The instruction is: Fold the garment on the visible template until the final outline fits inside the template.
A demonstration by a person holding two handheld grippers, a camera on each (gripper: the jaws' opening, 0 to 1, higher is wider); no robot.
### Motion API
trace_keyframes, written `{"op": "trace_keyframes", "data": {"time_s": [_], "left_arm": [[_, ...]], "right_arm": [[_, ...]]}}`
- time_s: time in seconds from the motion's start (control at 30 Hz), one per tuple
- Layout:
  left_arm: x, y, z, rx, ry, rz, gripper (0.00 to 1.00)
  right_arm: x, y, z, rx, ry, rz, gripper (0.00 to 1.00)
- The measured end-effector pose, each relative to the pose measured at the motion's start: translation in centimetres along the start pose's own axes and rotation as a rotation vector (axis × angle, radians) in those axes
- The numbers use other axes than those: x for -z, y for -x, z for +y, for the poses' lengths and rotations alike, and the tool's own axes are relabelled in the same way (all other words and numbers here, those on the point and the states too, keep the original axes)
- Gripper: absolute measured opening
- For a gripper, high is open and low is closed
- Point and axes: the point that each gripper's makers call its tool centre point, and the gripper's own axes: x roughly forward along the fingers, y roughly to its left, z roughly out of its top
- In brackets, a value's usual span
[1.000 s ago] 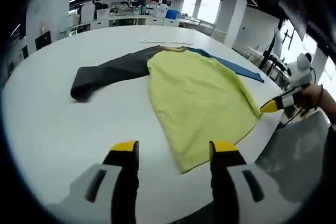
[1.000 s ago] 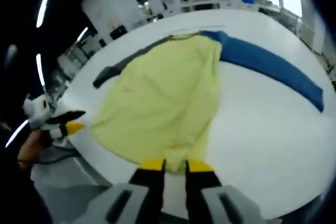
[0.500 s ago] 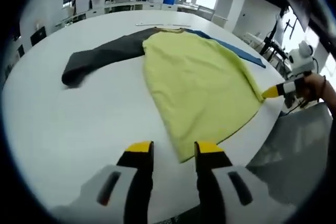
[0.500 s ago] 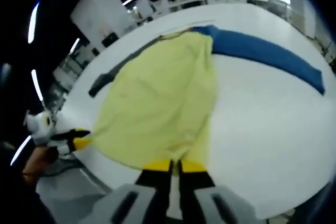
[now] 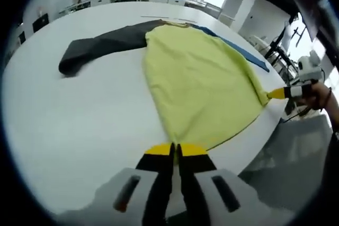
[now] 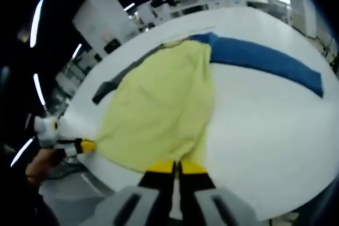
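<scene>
Both claws now pinch shirt (image 5: pixel 201 83) hem corners: L gripper (image 5: pixel 176 149) jaws went from spread to together, R gripper (image 6: pixel 176 166) too.

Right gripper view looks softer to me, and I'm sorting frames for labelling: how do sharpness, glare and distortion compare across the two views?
Right gripper view: blurred throughout, the edges of the yellow garment and blue sleeve smeared; ceiling lights streak. Left gripper view: sharper, the garment's hem crisp near the left gripper, bright window glare at upper right. Both: fisheye bends the white table edge.
</scene>
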Motion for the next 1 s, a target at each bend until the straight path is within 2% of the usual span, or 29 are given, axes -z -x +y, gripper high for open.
{"op": "trace_keyframes", "data": {"time_s": [0.07,0.3,0.57,0.63,0.83,1.0], "left_arm": [[0.0,0.3,-0.1,0.006,-0.018,0.005,0.00],[-1.0,1.7,-0.3,0.003,-0.047,-0.032,0.00],[-1.1,2.5,0.9,-0.024,-0.025,-0.029,0.00],[-0.9,2.7,1.0,-0.030,-0.017,-0.019,0.00],[0.2,2.8,1.3,-0.034,0.010,0.018,0.00],[1.1,2.6,1.6,-0.048,0.016,0.048,0.00]], "right_arm": [[-0.3,0.7,-0.5,0.018,0.024,-0.010,0.00],[-1.0,2.7,-3.2,0.108,0.100,-0.027,0.00],[-1.0,4.1,-6.0,0.184,0.132,-0.030,0.00],[-0.9,4.3,-6.7,0.201,0.138,-0.026,0.00],[-0.1,4.2,-6.9,0.197,0.119,-0.020,0.00],[1.3,3.6,-7.0,0.199,0.127,0.021,0.00]]}}
